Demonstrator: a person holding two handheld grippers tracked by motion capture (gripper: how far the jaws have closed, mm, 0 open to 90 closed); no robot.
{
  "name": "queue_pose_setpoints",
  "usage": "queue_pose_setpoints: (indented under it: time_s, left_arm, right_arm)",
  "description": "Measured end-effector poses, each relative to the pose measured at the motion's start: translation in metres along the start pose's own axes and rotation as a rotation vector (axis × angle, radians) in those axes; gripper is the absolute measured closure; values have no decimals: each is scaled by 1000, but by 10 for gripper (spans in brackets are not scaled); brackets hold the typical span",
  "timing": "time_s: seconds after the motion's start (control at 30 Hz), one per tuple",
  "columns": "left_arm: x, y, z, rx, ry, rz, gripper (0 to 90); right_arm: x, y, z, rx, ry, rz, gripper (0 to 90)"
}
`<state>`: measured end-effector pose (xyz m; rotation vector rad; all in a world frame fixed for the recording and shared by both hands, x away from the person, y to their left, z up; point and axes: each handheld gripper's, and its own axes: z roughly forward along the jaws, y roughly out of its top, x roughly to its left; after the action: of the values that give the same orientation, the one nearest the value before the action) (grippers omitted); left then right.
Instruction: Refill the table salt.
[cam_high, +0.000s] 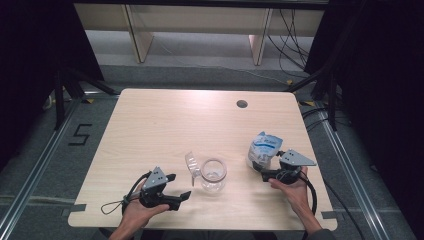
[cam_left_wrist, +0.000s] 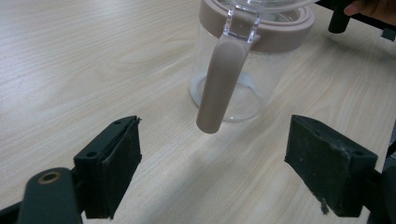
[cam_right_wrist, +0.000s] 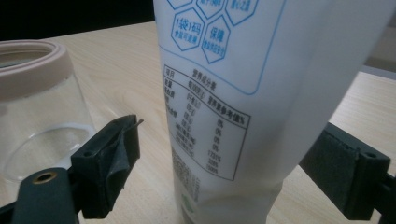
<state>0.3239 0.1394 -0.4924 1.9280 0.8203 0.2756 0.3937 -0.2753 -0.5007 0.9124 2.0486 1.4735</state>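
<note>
Straddling the white blue-printed plastic pouch (cam_right_wrist: 233, 93) with my right gripper (cam_right_wrist: 233, 172) released, I aim my released left gripper (cam_left_wrist: 212, 163) at the clear pink-rimmed glass jar (cam_left_wrist: 243, 70).

One glass jar (cam_high: 214, 174), one white pouch (cam_high: 263, 148)

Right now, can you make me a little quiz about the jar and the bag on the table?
1. True or false: the right gripper is squeezing the white bag tight.
2. What hangs down the side of the glass jar? A) a clasp B) a spoon C) a string
3. Fill in: the left gripper is ____.

Key: 1 false, its jaws stand apart on either side of the bag. 2 A. 3 open.
</note>
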Motion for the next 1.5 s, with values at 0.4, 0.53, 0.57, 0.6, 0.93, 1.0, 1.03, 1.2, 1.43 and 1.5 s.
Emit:
queue_pose_setpoints:
  time_s: [0.4,0.53,0.57,0.6,0.93,1.0,1.03,1.2,1.43,1.5]
  left_arm:
    - [0,1,1,1,3,-1,174]
    - [-1,1,1,3,8,0,174]
    - [-1,1,1,3,10,-2,174]
    - [-1,1,1,2,9,-3,174]
    - [-1,1,1,1,7,-6,174]
    - [-1,1,1,2,0,-2,174]
    - [-1,1,1,2,0,-2,174]
    - [-1,1,1,-1,-2,4,174]
    - [-1,1,2,0,3,5,174]
    - [-1,1,2,4,-8,8,174]
  right_arm:
    - [-3,-3,10,2,-1,41,160]
    - [-4,-3,15,4,-4,35,177]
    - [-5,-3,16,8,-8,36,183]
    - [-6,-3,16,11,-12,9,192]
    - [-5,-5,23,-23,-17,35,237]
    - [-6,-5,24,-42,-11,28,243]
    - [-6,-5,24,-42,-11,28,243]
    - [-9,-6,25,-24,-2,32,252]
    - [-8,-6,27,-46,10,38,260]
    - [-8,-5,28,-46,15,43,263]
